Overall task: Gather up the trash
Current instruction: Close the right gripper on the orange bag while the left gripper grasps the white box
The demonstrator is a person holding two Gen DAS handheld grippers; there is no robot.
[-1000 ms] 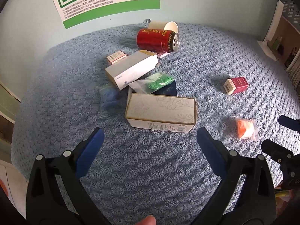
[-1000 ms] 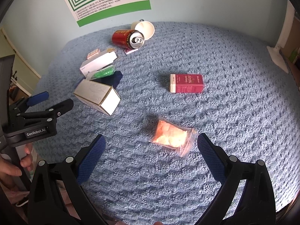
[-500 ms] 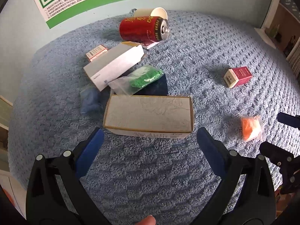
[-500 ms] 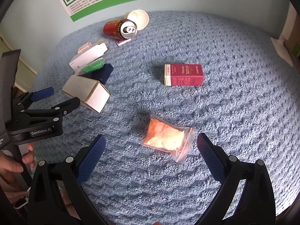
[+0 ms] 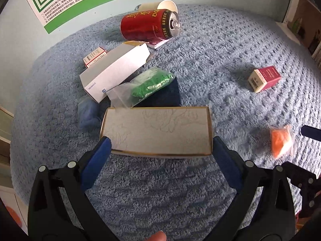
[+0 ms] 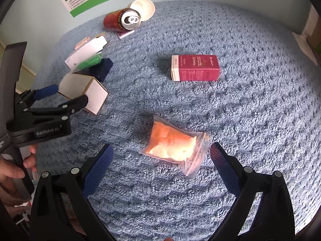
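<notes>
The cream cardboard box [image 5: 157,131] lies flat on the blue towel-covered worktop [image 5: 210,64], and the left gripper [image 5: 160,146] now has its fingers [image 5: 102,150] wide open on both short ends of it. One second ago the box was well ahead of these fingers; half a second ago it was near; now its near corners are just at the blue pads, so the left hand has moved forward and down to it. I judge that the next step is to close on the box, but the box is almost as long as the opening, so the grip may slip at the ends.

The orange plastic bag [image 6: 176,143] lies between the fingers [image 6: 220,160] of the right gripper [image 6: 160,154], which are also spread open and hold nothing. This bag has come nearer too since the earlier pictures, so both hands approach a piece of trash at the same moment.

Behind the cream box are a dark blue box [image 5: 166,94] with a green bag [image 5: 148,85] on it, a white carton [image 5: 116,70], a red drink can [image 5: 149,26] on its side, and a paper cup [image 5: 160,6]. A small dark red box [image 6: 194,68] lies apart. No bin is visible.
</notes>
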